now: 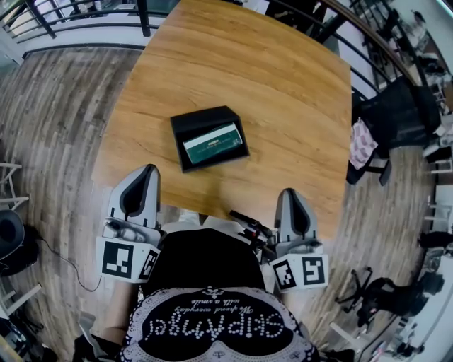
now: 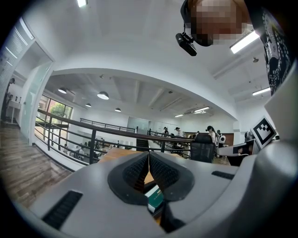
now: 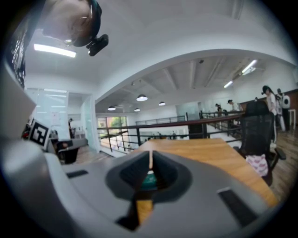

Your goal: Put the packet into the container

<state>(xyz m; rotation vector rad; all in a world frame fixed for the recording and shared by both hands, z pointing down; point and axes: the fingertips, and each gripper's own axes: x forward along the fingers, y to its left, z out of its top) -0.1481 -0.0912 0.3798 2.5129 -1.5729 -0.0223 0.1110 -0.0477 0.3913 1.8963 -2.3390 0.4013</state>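
A black open container point(image 1: 185, 126) sits in the middle of the wooden table point(image 1: 283, 92). In it lies a green and white packet point(image 1: 212, 143), flat. Both grippers hover at the table's near edge, short of the container. My left gripper point(image 1: 146, 171) is shut and holds nothing; in the left gripper view its jaws point(image 2: 148, 157) meet, with the packet point(image 2: 155, 198) showing below them. To the container's right, my right gripper point(image 1: 287, 193) is shut too and holds nothing. In the right gripper view, a bit of the green packet point(image 3: 149, 179) is visible behind the closed gripper point(image 3: 150, 161).
A black chair point(image 1: 396, 109) with a patterned cloth point(image 1: 363, 141) stands off the table's right edge. A dark railing point(image 1: 85, 18) runs behind the table. Another office chair point(image 1: 386, 297) stands on the wood floor at the lower right.
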